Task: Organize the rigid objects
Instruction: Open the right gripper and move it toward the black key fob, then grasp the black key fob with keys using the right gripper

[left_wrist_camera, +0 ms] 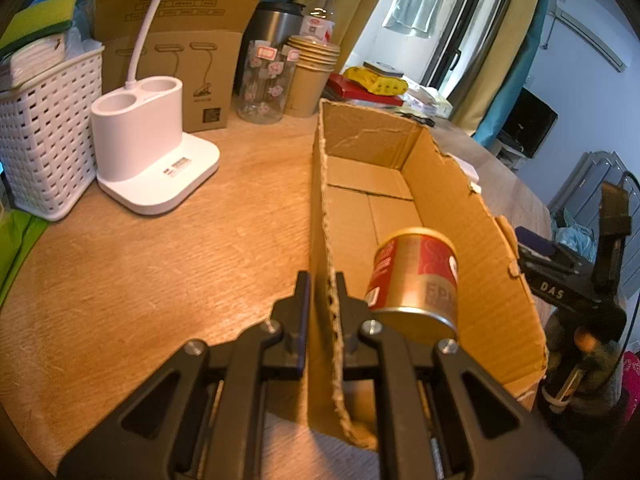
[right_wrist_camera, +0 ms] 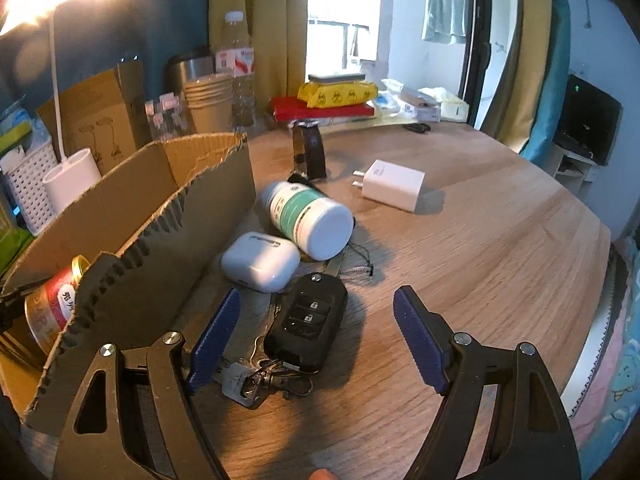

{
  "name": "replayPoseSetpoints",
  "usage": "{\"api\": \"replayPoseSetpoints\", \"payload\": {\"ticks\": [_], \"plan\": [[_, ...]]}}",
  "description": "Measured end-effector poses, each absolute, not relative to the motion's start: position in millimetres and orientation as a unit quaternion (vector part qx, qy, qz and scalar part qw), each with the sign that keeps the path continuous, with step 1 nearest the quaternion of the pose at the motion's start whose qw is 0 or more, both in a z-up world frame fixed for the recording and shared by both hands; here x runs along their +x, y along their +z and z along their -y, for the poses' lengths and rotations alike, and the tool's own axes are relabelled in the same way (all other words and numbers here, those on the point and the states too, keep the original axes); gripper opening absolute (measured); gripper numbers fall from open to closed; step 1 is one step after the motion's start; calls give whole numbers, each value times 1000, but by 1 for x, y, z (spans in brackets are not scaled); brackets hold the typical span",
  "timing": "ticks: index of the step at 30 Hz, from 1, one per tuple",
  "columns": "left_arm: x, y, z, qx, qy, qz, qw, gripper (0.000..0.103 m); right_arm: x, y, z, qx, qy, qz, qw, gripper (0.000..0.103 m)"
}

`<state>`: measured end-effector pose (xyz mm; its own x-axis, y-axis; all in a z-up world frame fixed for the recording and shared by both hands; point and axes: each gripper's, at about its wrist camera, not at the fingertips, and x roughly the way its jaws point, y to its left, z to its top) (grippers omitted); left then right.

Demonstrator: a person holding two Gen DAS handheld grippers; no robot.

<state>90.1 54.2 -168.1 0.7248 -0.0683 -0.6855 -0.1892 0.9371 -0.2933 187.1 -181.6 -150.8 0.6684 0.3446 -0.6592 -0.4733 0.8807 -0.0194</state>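
Observation:
An open cardboard box (left_wrist_camera: 472, 216) lies on the wooden table, and a red and gold can (left_wrist_camera: 416, 276) lies on its side inside it. My left gripper (left_wrist_camera: 323, 292) is shut on the box's near side wall. In the right wrist view the box (right_wrist_camera: 160, 216) is at the left with the can (right_wrist_camera: 52, 312) inside. My right gripper (right_wrist_camera: 318, 320) is open and empty above a black car key (right_wrist_camera: 308, 320) with a key ring. Beyond it lie a white earbud case (right_wrist_camera: 260, 260), a white and green bottle (right_wrist_camera: 308, 216) on its side, a white charger (right_wrist_camera: 390, 185) and a watch (right_wrist_camera: 310, 152).
A white desk lamp base (left_wrist_camera: 152, 152), a white basket (left_wrist_camera: 44, 136), a lamp carton (left_wrist_camera: 176, 56), a glass jar (left_wrist_camera: 266, 84), paper cups (left_wrist_camera: 312, 72), a steel flask and a water bottle (left_wrist_camera: 320, 12) stand at the back. A yellow pack on red books (right_wrist_camera: 338, 100) lies far back. The table's round edge (right_wrist_camera: 592, 304) is at the right.

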Motion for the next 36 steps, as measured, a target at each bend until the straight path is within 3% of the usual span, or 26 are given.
{"api": "replayPoseSetpoints", "payload": {"ticks": [7, 11, 14, 17, 27, 36], "plan": [[90, -168, -54, -175, 33, -370, 912, 10, 194, -157, 178, -100, 228, -357, 900, 81], [91, -168, -55, -175, 32, -370, 912, 10, 198, -162, 176, -103, 229, -375, 892, 70], [91, -168, -55, -176, 32, -370, 912, 10, 201, -165, 174, -107, 228, -384, 888, 54], [91, -168, -55, -175, 32, -370, 912, 10, 201, -166, 172, -112, 230, -386, 886, 49], [91, -168, -55, -175, 32, -370, 912, 10, 201, -161, 182, -85, 242, -380, 889, 40], [91, -168, -55, -175, 33, -370, 912, 10, 192, -149, 193, -55, 258, -368, 892, 38]]}}
